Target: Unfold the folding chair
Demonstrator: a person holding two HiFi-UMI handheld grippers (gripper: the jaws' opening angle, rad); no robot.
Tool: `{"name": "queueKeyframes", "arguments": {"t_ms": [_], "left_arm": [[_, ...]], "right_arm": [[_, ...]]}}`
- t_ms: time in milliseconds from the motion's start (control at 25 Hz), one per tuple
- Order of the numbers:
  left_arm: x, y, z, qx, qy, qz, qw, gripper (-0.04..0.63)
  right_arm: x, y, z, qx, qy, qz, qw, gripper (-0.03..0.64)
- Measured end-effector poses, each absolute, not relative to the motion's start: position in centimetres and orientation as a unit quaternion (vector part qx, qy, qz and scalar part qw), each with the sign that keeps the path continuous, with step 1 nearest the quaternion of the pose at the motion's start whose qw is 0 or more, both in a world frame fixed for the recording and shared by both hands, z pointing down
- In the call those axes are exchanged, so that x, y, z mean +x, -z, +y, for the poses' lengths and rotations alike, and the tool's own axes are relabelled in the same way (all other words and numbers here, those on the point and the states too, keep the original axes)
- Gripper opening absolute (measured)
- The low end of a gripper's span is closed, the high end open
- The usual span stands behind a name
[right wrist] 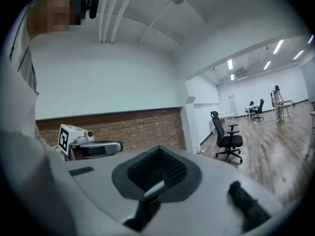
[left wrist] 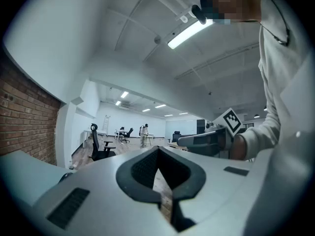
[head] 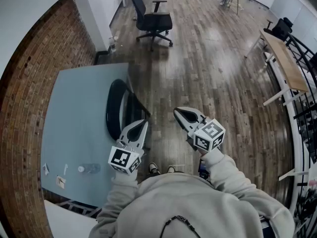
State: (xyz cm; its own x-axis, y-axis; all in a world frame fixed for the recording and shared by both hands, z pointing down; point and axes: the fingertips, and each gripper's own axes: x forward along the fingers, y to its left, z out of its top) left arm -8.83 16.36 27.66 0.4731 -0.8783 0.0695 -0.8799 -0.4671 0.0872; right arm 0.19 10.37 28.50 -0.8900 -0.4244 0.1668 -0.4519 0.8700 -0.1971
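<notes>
The black folding chair (head: 120,109) stands folded flat, leaning against the edge of a grey-blue table (head: 74,128). My left gripper (head: 143,123) hovers just right of the chair's lower part, shut, holding nothing and apart from the chair. My right gripper (head: 179,112) is held over the wooden floor further right, also shut and empty. In the left gripper view the shut jaws (left wrist: 157,150) point level across the room, with the right gripper (left wrist: 204,140) beside them. The right gripper view shows its shut jaws (right wrist: 156,149) and the left gripper (right wrist: 96,149) against the brick wall.
A black office chair (head: 154,20) stands on the wood floor beyond the table. A brick wall (head: 29,83) runs along the left. A wooden desk (head: 286,63) and a railing are at the right. A plastic bottle (head: 89,168) lies on the table. A person stands far off (right wrist: 277,98).
</notes>
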Motion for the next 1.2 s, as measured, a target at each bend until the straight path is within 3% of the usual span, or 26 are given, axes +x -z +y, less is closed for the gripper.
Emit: {"name": "queueKeyframes", "arguments": {"t_ms": [280, 840, 1200], "left_arm": [[-8.3, -28.9, 15.8, 0.861, -0.015, -0.504, 0.065, 0.003], [-19.2, -26.8, 4.8, 0.879, 0.015, -0.476, 0.022, 0.003], [-20.0, -24.5, 0.6, 0.856, 0.017, -0.516, 0.01, 0.003]], "right_arm": [[1.7, -30.5, 9.7, 0.226, -0.123, -0.964, 0.059, 0.008], [-5.7, -28.3, -1.9, 0.306, -0.09, -0.946, 0.06, 0.008], [0.6, -23.5, -9.4, 0.38, -0.078, -0.921, 0.021, 0.008]]}}
